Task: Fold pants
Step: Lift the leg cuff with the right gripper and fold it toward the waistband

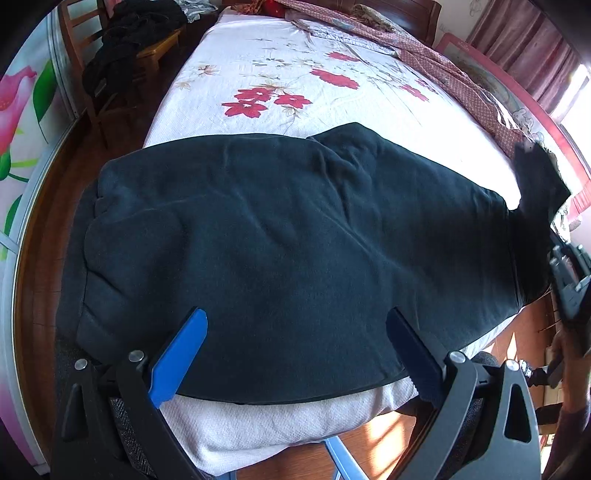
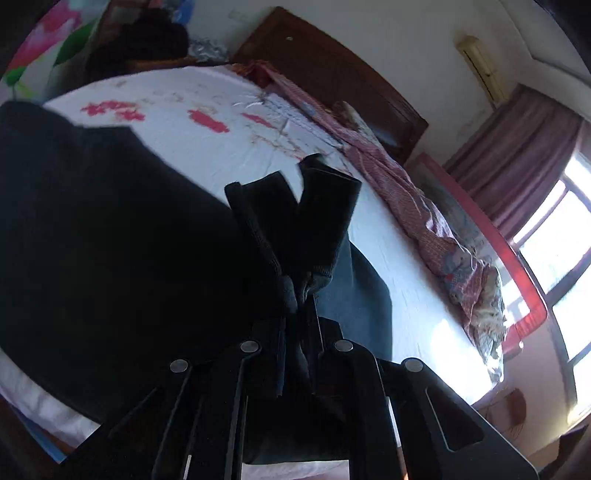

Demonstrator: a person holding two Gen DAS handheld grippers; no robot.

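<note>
Dark pants (image 1: 280, 240) flat on bed (image 1: 295, 66); left hand-held gripper (image 1: 295, 354) spread above them; right hand-held gripper (image 2: 299, 306) pinches raised cuffs (image 2: 295, 214)

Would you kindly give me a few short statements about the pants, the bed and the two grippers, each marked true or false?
1. The pants lie on a floral bedsheet. True.
2. The left gripper is clamped on the waistband. False: its jaws stand wide apart, holding nothing.
3. The right gripper is shut on the cuffs. True.
4. The pants are bright red. False: they are dark, near black.
5. Dark clothes are piled on a wooden chair beside the bed. True.
</note>
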